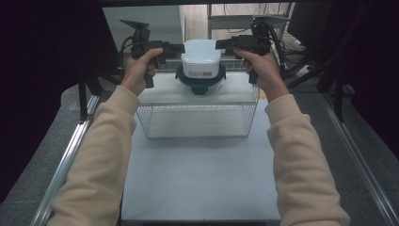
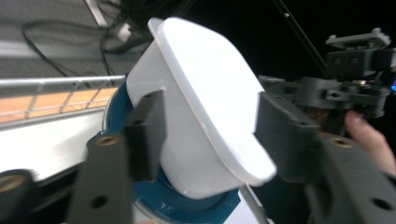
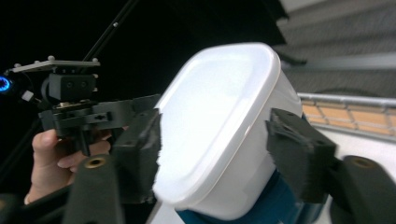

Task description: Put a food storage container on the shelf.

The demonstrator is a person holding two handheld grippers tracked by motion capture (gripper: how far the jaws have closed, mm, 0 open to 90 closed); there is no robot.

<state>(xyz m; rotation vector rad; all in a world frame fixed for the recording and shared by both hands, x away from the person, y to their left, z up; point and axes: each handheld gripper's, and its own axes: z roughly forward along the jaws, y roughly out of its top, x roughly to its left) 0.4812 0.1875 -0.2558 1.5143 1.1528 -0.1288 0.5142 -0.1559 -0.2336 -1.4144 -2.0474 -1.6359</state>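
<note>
A: Looking down from the high view, I am counting two grippers: the left gripper (image 1: 181, 47) and the right gripper (image 1: 219, 44), each sitting in one hand. Between their tips one white container (image 1: 201, 58) is sitting upside down.

B: Is anything lying under the container?

A: One dark blue lid (image 1: 201, 83) is lying directly beneath it, and below that something clear, perhaps a glass bowl, is showing, though I am not making it out well. All of this is resting on one wire basket (image 1: 197, 120), which is standing on one white board (image 1: 197, 179).

B: Are the grippers squeezing the container?

A: No. In the left gripper view, the container (image 2: 205, 107) is sitting between the two jaws, with a gap showing on the far side and the near pad close against its wall. In the right gripper view the container (image 3: 224, 126) is again lying between two spread jaws, with a clear gap at one pad. So both pairs of jaws are standing apart, straddling the container without clamping it.

B: And the arms?

A: Two cream sleeves (image 1: 101, 155) are reaching in toward the grippers.
</note>
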